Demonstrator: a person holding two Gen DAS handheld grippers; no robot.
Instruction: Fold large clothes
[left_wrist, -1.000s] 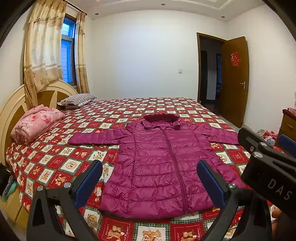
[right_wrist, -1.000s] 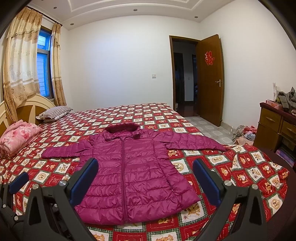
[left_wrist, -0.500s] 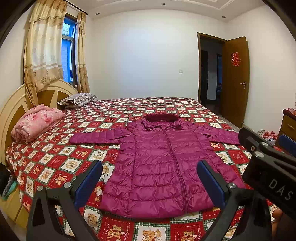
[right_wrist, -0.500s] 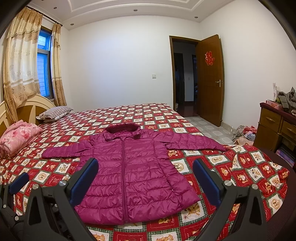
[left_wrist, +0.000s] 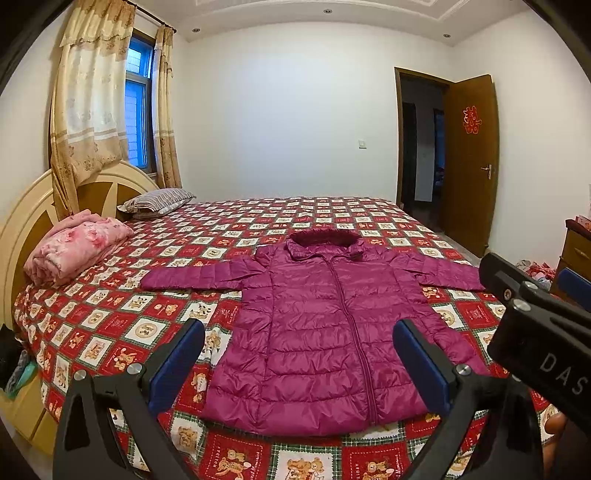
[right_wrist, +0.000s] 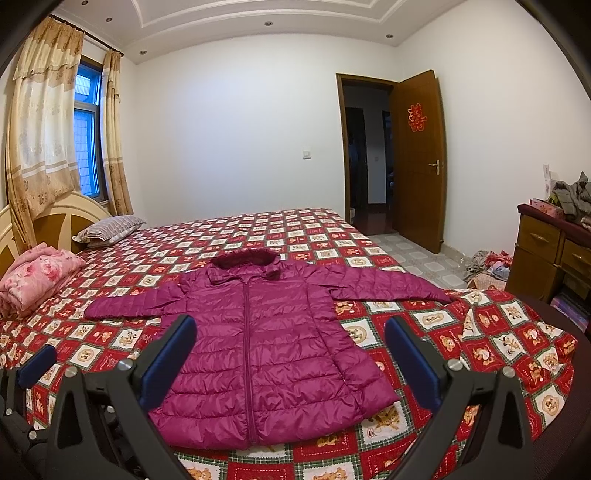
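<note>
1. Left wrist view: the left gripper hangs over the near edge of the bed with its jaws spread wide and nothing between them. One magenta puffer jacket lies flat on the patterned cover, front up and zipped. Its hem is nearest the jaws and its hood points away toward the far wall, so its long axis runs straight ahead of the gripper. One sleeve reaches out to each side. The hem sits just ahead of and below the jaws, a little to their right, not touched. The right gripper shows at the right edge of this view; from here I cannot tell its opening.

2. Right wrist view: the right gripper also has its jaws released and empty. The same jacket lies ahead of it, hem close, a little to the left of centre. The right sleeve stretches toward the bed's edge on this gripper's side, so I judge each hand is nearer its own sleeve.

3. Count: one jacket, two sleeves, one striped pillow, one folded pink blanket, two grippers.
</note>
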